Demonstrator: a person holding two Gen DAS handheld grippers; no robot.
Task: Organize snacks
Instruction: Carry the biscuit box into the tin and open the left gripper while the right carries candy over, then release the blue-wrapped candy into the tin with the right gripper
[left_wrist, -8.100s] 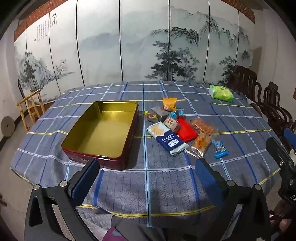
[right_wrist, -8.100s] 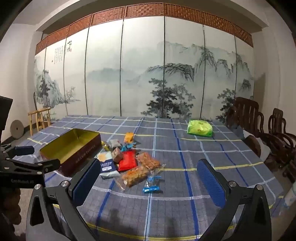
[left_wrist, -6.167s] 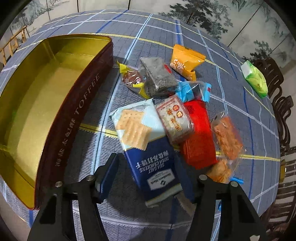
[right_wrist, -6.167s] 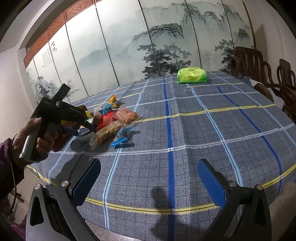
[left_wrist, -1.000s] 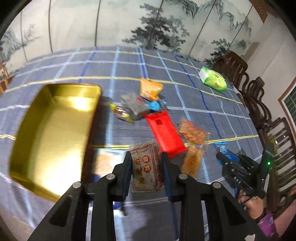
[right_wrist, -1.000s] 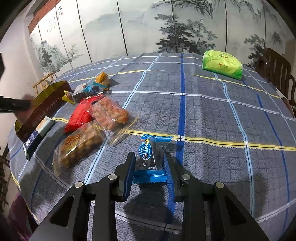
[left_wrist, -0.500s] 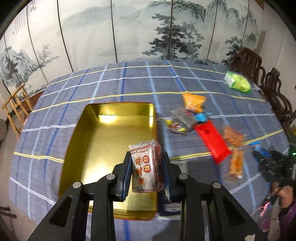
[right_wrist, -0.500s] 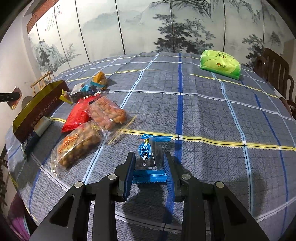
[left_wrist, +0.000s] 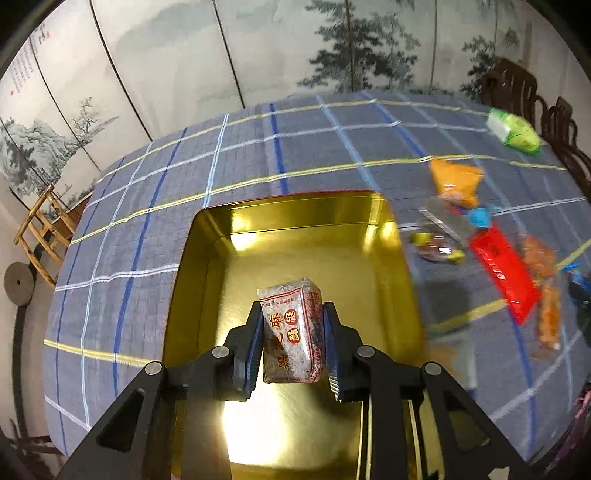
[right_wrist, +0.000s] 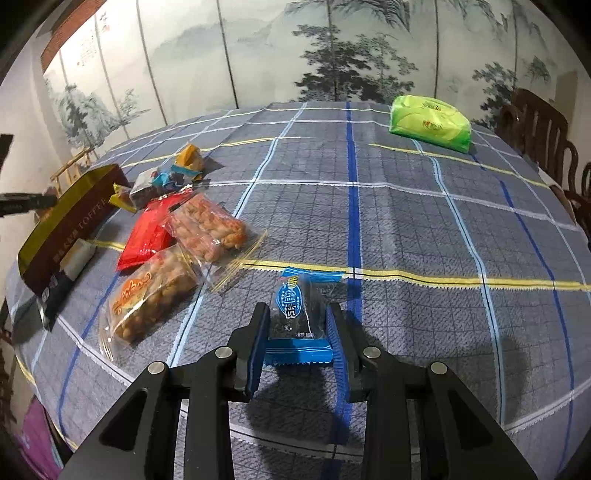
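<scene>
Tin vs. left gripper: our left gripper (left_wrist: 292, 345) is clamped on the sesame candy pack (left_wrist: 291, 330), and the open gold tin (left_wrist: 218, 266) sits straight below and ahead of it, so the drop spot is basically under the fingertips.
Pack axis: its long side runs along the fingers, pointing toward the tin's far wall; looks off the floor, hard to say.
Right gripper: closed on the blue wrapped snack (right_wrist: 298, 314) on the tabletop (right_wrist: 424, 229), long side along our fingers too.
Tin vs. right gripper: way off to the left, past the peanut bags (right_wrist: 177, 258) and red packet (right_wrist: 149, 230).
Nearer hand: left, easily, so we'd guess it lets go first and the right one has the long carry across.
</scene>
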